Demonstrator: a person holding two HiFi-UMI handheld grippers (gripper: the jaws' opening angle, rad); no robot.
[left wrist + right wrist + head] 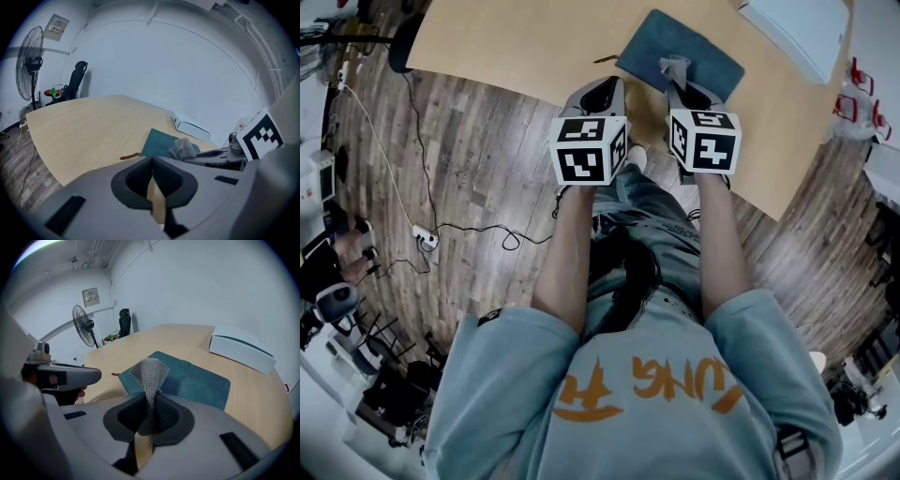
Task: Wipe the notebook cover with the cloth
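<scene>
— Entry one: left gripper point(152, 171)?
— Its jaws are pressing together with nothing between them. It is hovering at the near edge of the table point(506, 42), just left of the notebook point(197, 383).

— Entry two: right gripper point(149, 414)?
— Its jaws are clenching the cloth point(150, 373), a grey knitted piece that is sticking up from between the pads and fanning out at its top.

— Entry three: the notebook itself?
— It has a teal cover and is lying closed and flat on the wooden table, near the person's edge. In the head view the cloth's free end is reaching over the notebook's near part. I cannot tell whether it is touching the cover.

— Other entries?
— A white box point(241, 352) is lying on the table beyond the notebook, apart from it. A small brown scrap point(130, 156) is lying just left of the notebook's corner. A fan point(83, 326) and a black chair point(124, 319) are standing past the table's far end.

— How are the two grippers sitting?
— They are side by side and close together, both pointing towards the table.
</scene>
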